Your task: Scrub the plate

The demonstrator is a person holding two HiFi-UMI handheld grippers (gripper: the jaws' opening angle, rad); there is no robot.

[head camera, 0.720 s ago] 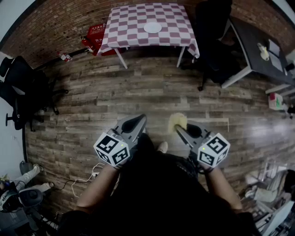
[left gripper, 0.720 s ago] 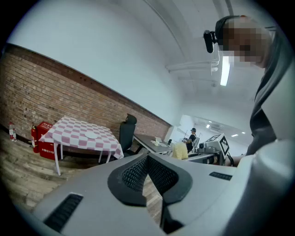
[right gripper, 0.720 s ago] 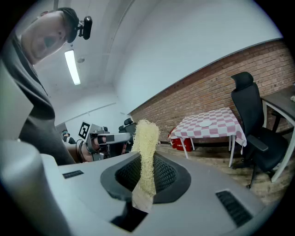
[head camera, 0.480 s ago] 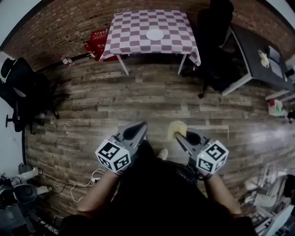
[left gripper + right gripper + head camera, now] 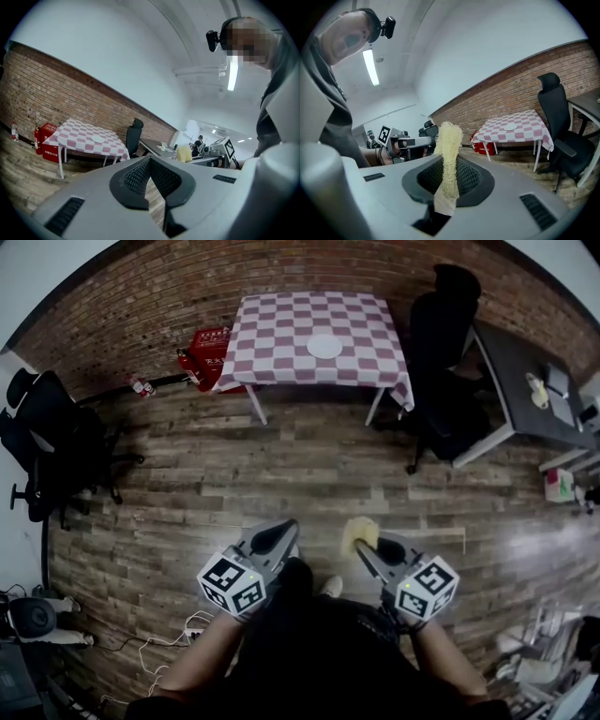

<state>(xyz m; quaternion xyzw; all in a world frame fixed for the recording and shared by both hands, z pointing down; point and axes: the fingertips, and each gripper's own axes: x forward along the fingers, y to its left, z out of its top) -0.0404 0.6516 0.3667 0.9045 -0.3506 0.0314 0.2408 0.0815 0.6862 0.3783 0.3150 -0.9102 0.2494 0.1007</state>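
Note:
A white plate (image 5: 324,346) lies on a table with a pink-and-white checked cloth (image 5: 281,324) across the room; it also shows as the plate (image 5: 98,139) and the plate (image 5: 509,127) in the gripper views. My right gripper (image 5: 364,547) is shut on a yellow fibrous scrubber (image 5: 359,532), which stands up between the pads as the scrubber (image 5: 449,154). My left gripper (image 5: 284,532) is shut with nothing in it, and its jaws meet at the tip (image 5: 150,161). Both are held level in front of the person's body, far from the table.
Wooden plank floor lies between me and the table. A black office chair (image 5: 448,306) and a dark desk (image 5: 525,352) stand to the right of the table, a red crate (image 5: 208,348) to its left. More chairs (image 5: 42,442) and cables (image 5: 178,629) are at the left.
The table and plate have slid down in the head view, so they sit nearer. Both grippers keep their pose and the scrubber stays held.

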